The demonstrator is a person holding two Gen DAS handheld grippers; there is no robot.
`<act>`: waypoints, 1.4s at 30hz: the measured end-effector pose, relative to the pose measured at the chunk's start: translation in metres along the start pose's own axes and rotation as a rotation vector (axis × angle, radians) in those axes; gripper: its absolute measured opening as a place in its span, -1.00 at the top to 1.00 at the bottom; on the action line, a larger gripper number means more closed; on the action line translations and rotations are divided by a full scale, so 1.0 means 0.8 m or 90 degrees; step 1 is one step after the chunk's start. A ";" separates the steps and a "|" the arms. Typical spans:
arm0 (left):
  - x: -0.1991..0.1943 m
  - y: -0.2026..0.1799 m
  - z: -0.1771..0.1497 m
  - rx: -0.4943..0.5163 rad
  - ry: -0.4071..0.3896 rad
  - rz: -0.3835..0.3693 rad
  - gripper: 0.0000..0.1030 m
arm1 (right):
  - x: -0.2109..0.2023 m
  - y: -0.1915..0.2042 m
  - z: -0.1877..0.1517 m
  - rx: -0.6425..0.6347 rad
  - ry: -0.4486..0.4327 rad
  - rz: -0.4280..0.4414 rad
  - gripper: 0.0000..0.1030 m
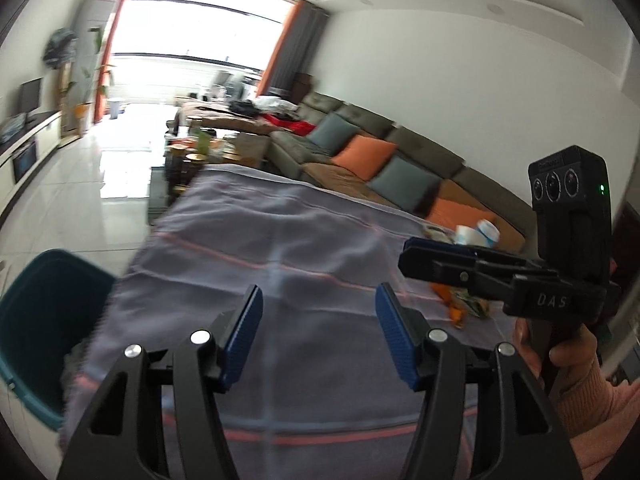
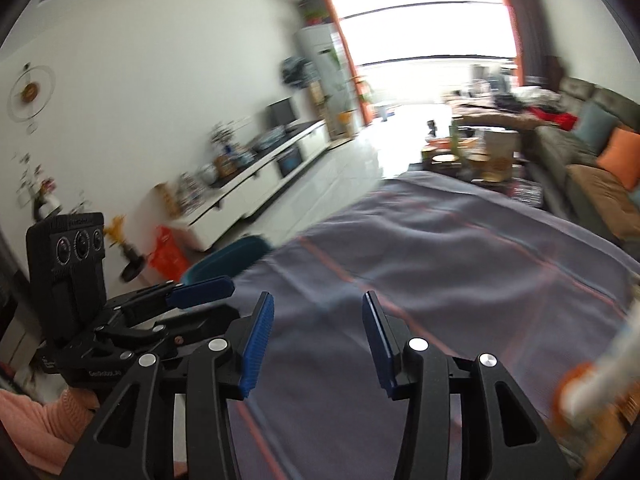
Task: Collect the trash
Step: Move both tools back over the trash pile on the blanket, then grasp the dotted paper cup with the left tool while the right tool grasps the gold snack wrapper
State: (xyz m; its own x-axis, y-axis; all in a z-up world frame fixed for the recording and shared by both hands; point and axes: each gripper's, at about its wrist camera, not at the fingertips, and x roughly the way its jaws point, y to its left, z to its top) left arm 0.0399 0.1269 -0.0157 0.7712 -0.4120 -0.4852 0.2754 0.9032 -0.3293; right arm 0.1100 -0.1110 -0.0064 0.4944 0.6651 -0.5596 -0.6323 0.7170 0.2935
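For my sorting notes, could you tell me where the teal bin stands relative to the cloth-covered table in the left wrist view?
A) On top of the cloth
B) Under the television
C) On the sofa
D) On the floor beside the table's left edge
D: the teal bin stands on the floor, against the left edge of the grey cloth.

Black two-finger grippers, blue ribbed pads [image 1: 244, 336], silver screws, "DAS" lettering, pink knit sleeve [image 1: 592, 400].

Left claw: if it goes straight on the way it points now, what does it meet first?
Most likely the grey striped cloth over the table: nothing lies between the open left claw and it. The teal bin sits off to its left. Depth is hard to judge.
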 end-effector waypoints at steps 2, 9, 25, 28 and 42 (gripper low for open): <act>0.019 -0.021 0.000 0.016 0.016 -0.027 -0.16 | -0.021 -0.021 -0.004 0.017 -0.015 -0.030 0.07; 0.090 -0.101 0.009 0.099 0.072 -0.095 -0.16 | -0.091 -0.093 -0.031 0.077 -0.066 -0.129 0.03; 0.227 -0.207 0.035 0.171 0.157 -0.145 -0.16 | -0.150 -0.225 -0.083 0.233 -0.063 -0.263 -0.08; 0.241 -0.213 0.040 0.167 0.165 -0.140 -0.16 | -0.149 -0.242 -0.094 0.261 -0.051 -0.268 -0.17; 0.262 -0.216 0.035 0.168 0.188 -0.117 0.34 | -0.122 -0.290 -0.105 0.381 -0.032 -0.169 -0.30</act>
State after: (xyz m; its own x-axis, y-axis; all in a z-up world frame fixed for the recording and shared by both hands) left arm 0.1700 -0.1124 -0.0373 0.5082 -0.5513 -0.6617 0.5602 0.7952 -0.2322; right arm 0.1586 -0.3598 -0.0849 0.6246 0.4474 -0.6400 -0.0509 0.8412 0.5384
